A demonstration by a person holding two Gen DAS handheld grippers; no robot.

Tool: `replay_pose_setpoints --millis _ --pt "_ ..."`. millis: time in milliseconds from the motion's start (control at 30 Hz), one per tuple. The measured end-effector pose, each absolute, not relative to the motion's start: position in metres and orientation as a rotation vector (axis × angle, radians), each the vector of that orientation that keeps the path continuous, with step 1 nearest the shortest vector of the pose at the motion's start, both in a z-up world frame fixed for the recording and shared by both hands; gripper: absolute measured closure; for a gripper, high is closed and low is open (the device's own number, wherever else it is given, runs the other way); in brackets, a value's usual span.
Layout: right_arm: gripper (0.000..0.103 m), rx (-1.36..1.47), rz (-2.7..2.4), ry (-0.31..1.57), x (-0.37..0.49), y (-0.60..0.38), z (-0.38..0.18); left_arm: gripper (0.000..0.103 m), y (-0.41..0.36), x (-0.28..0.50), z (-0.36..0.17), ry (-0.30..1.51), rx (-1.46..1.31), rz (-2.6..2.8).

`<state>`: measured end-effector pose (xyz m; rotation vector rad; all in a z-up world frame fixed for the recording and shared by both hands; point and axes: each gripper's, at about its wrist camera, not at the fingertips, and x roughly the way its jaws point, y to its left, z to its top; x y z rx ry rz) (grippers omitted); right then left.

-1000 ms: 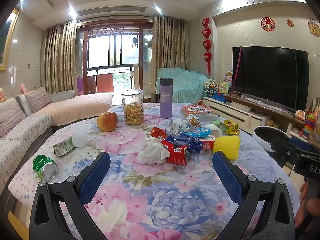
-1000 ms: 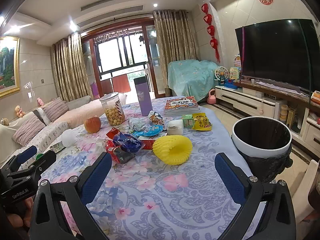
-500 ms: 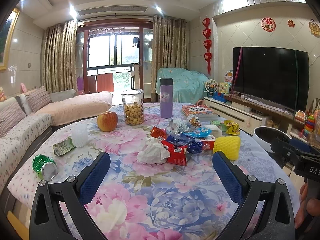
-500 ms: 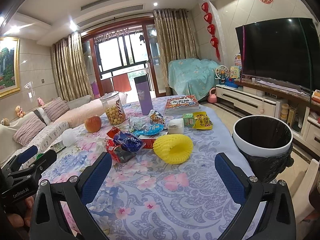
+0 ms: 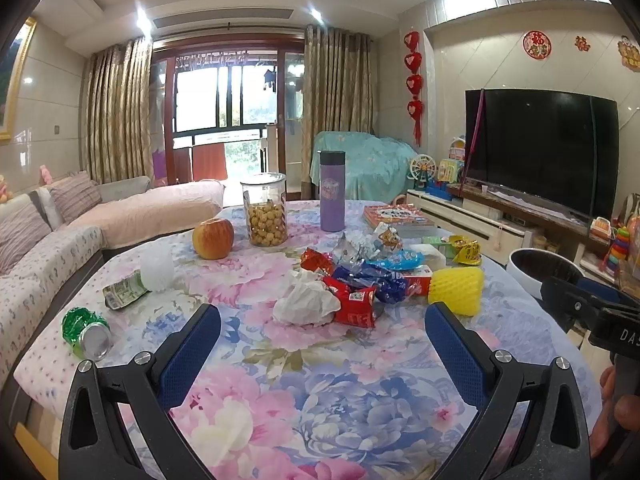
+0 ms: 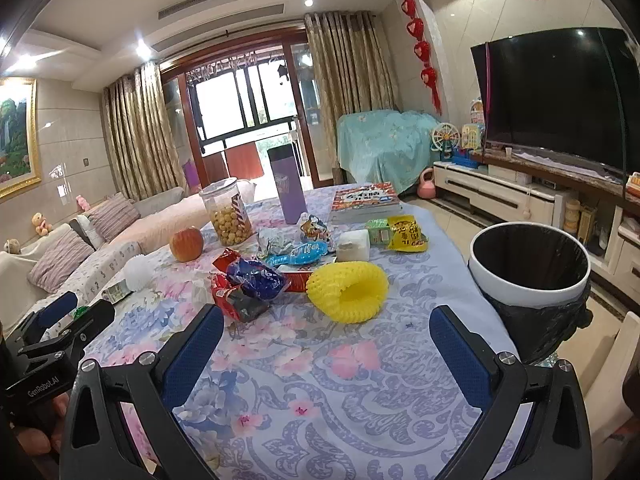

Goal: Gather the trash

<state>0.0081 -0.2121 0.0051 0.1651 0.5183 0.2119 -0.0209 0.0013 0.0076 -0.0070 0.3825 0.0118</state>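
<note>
Trash lies on the floral tablecloth (image 5: 328,392): a crumpled white tissue (image 5: 306,304), red and blue snack wrappers (image 5: 360,288), a yellow foam fruit net (image 5: 456,290) (image 6: 348,290), a crushed green can (image 5: 86,332), a green packet (image 5: 124,290) and a white foam net (image 5: 158,268). A white bin with a black liner (image 6: 530,264) stands by the table's right edge. My left gripper (image 5: 322,344) is open and empty, near the tissue. My right gripper (image 6: 326,348) is open and empty, just short of the yellow net.
An apple (image 5: 213,238), a jar of snack balls (image 5: 266,214), a purple flask (image 5: 332,190), a stack of books (image 6: 366,202) and a white box (image 6: 353,245) stand further back. A sofa (image 5: 48,232) is at the left, a TV cabinet (image 6: 520,196) at the right.
The right gripper has drifted slightly forward toward the yellow net. The left gripper has barely moved. Both stay open.
</note>
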Motion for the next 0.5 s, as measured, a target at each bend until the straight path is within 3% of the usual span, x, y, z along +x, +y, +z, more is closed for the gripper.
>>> replay_pose_setpoints --millis 500 --pt "0.0 0.188 0.24 0.614 0.043 -0.216 -0.014 0.001 0.02 0.026 -0.009 0.491 -0.037 0.027"
